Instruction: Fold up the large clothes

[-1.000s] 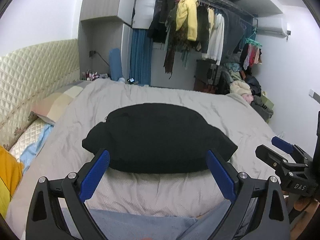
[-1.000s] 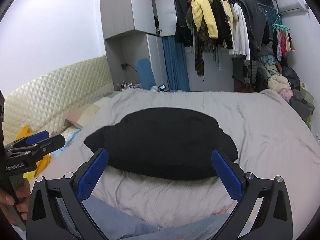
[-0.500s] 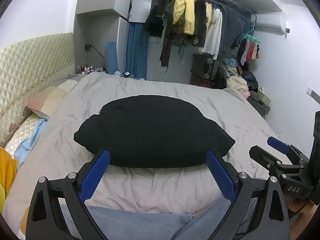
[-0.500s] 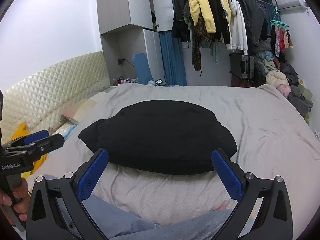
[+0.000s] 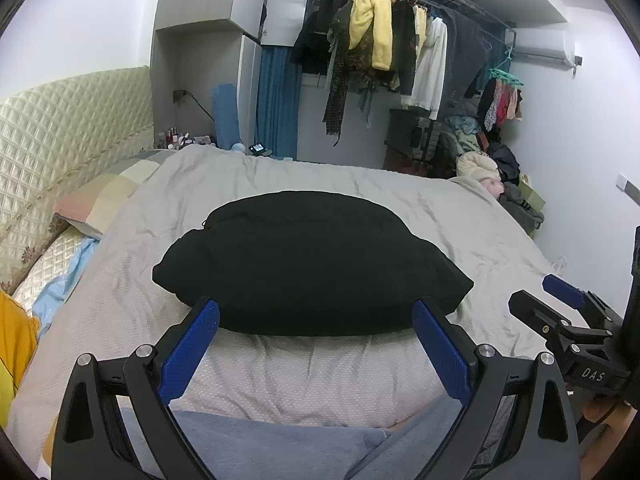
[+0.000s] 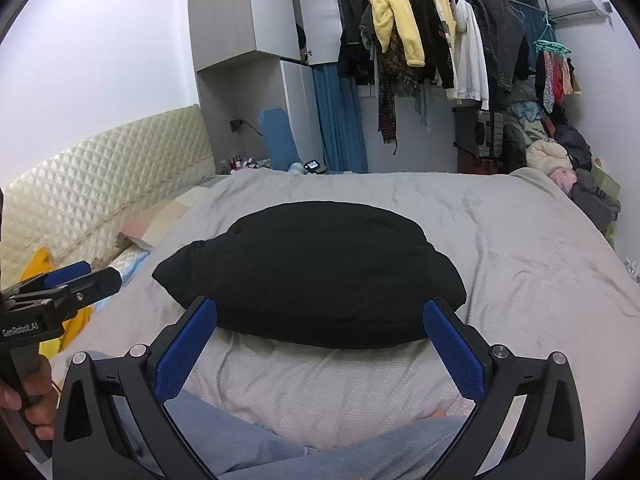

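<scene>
A black garment (image 5: 308, 264) lies folded into a compact bundle in the middle of the grey bed cover (image 5: 304, 364); it also shows in the right wrist view (image 6: 316, 276). My left gripper (image 5: 316, 312) is open and empty, held just short of the bundle's near edge. My right gripper (image 6: 320, 312) is open and empty, also just short of the near edge. Each gripper shows from the side in the other's view, the right gripper (image 5: 560, 300) and the left gripper (image 6: 76, 280). Neither touches the garment.
A quilted headboard (image 5: 60, 128) and pillows (image 5: 100, 200) are on the left. A rack of hanging clothes (image 5: 384, 52) stands behind the bed, and a clothes pile (image 5: 496, 176) lies at the right. My jeans-clad legs (image 5: 280, 448) are at the near edge.
Both views tilted down and back up, so the garment shifted slightly in frame. The garment lies as before and both grippers stay open.
</scene>
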The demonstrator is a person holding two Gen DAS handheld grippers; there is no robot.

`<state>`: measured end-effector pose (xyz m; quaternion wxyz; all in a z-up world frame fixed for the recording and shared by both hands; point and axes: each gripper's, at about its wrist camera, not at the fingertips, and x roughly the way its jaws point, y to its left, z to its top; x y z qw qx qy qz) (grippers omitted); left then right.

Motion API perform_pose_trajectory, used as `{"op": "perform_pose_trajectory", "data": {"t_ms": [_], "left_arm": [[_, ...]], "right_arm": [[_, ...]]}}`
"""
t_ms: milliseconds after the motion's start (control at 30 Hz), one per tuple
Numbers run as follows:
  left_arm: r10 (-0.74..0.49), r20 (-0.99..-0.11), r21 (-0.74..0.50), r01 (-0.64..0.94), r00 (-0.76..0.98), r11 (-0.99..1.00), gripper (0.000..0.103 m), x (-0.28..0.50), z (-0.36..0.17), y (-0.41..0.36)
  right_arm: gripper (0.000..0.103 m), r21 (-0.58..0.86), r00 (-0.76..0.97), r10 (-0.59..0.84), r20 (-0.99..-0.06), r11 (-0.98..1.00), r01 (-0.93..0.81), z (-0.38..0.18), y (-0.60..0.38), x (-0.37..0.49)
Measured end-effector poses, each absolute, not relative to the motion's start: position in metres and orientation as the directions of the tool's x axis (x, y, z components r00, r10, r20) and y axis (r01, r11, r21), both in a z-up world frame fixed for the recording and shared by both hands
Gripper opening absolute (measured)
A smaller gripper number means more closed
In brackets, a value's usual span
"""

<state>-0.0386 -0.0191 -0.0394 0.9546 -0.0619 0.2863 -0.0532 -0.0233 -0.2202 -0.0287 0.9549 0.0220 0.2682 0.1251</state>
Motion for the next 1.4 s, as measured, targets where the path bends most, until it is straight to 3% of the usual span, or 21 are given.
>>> {"op": "perform_pose_trajectory", "data": {"t_ms": [1400], "left_arm": [[-0.106,-0.543,-0.136,0.038,0.833,0.990,0.098,-0.041,-0.044,-0.018]], "right_arm": [[0.103,0.112,0.836,0.224,-0.501,0.975,-0.194,-0.033,-0.233,-0.027]]}}
